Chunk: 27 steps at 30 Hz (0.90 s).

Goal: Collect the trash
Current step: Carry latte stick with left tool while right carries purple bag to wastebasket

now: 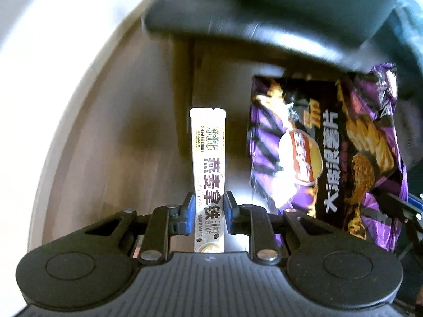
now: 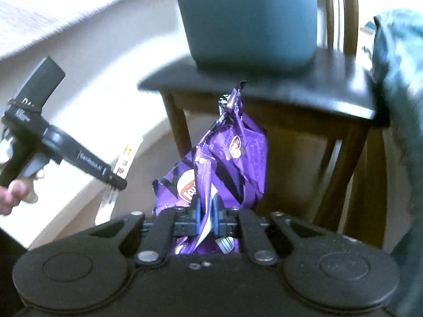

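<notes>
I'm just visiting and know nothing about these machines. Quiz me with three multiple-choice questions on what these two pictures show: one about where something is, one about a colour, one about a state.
1. Where is the teal bin?
A. on the dark wooden table
B. on the floor
C. in a claw

2. What colour is the chip bag?
A. red
B. purple
C. green

3. How is the white drink-mix sachet?
A. lying on the floor
B. inside the bin
C. pinched in the left claw

Answers: 1 A, the bin stands on the tabletop. 2 B, the wrapper is purple with black streaks. 3 C, the blue pads press on both sides of it.
</notes>
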Available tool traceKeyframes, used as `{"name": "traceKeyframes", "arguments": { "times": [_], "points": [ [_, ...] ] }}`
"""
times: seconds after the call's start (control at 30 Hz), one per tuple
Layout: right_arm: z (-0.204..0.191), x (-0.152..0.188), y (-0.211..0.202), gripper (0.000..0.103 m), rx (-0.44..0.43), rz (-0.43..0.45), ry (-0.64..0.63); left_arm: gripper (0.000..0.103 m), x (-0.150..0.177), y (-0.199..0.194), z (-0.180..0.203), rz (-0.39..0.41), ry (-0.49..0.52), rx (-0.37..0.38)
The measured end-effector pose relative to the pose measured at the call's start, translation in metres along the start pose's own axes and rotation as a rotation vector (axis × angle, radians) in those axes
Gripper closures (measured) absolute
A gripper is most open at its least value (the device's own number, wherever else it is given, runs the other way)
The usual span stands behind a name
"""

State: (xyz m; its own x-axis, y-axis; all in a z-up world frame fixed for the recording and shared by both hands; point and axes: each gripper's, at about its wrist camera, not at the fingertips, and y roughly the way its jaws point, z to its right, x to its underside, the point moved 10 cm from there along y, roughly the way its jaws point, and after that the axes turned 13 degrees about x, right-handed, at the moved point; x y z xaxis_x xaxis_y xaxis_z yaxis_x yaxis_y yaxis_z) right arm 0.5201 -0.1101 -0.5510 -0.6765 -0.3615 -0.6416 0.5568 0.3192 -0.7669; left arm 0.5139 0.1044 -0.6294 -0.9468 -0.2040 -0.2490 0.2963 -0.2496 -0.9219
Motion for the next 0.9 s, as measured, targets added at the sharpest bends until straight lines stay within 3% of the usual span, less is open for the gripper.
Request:
{"name": "traceKeyframes", "arguments": {
  "times": [0.43, 0.53, 0.7, 0.9],
  "points": [
    [0.029, -0.072, -0.158, 0.096, -0.034, 0.326, -0.189, 0.081, -0.047, -0.17, 0.069, 0.286, 0.153, 0.069],
    [0.041, -0.088, -0.184, 0.096, -0.038, 0.365, -0.156, 0.081, -0.057, -0.199, 0.097, 0.322, 0.193, 0.081],
    [0.049, -0.133, -0.225, 0.096, -0.053, 0.454, -0.126, 0.081, -0.092, -0.241, 0.133, 0.403, 0.246, 0.102],
    [0.054, -0.206, -0.265, 0.096, -0.006, 0.62, -0.151, 0.081, -0.139, -0.301, 0.172, 0.541, 0.264, 0.099]
  ]
}}
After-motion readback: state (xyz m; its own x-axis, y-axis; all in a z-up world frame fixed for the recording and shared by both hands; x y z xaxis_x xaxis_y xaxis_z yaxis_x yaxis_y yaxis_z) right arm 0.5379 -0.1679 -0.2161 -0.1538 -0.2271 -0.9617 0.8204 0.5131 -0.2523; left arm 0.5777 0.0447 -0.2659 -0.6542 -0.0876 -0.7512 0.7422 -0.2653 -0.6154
